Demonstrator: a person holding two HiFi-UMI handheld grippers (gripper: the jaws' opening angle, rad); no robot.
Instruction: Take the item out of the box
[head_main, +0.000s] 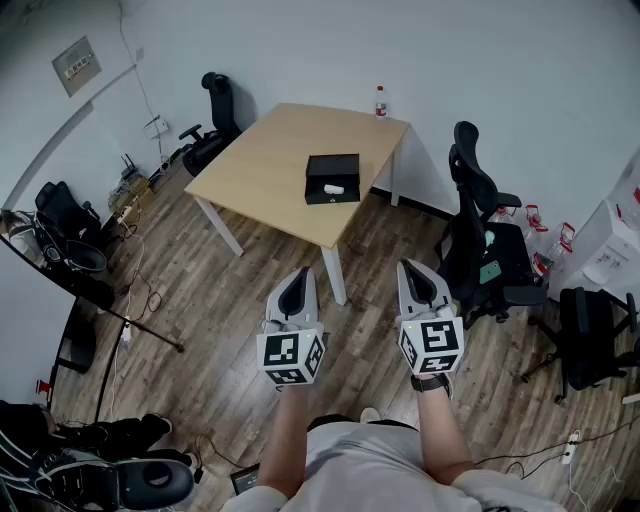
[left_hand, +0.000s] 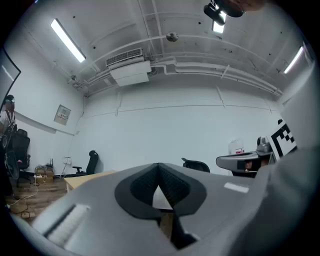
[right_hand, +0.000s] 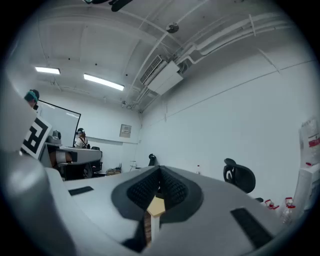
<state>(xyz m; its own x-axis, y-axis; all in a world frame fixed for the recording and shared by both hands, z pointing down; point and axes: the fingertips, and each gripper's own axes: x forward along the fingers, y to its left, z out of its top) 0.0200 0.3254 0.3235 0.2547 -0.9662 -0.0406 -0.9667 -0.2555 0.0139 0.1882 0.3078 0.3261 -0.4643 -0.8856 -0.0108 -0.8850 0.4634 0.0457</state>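
A black open box (head_main: 332, 179) lies on the light wooden table (head_main: 270, 160), near its right front edge. A small white item (head_main: 336, 188) rests inside the box. My left gripper (head_main: 298, 277) and right gripper (head_main: 415, 270) are held side by side above the wooden floor, well short of the table and pointing toward it. In the left gripper view the left gripper (left_hand: 159, 172) has its jaws together with nothing between them. The right gripper (right_hand: 160, 175), in its own view, is likewise shut and empty. The box does not show in either gripper view.
A bottle (head_main: 381, 101) stands at the table's far corner. Black office chairs stand right of the table (head_main: 478, 240), at its far left (head_main: 215, 120) and further right (head_main: 590, 340). Cables and a desk (head_main: 60, 270) line the left side.
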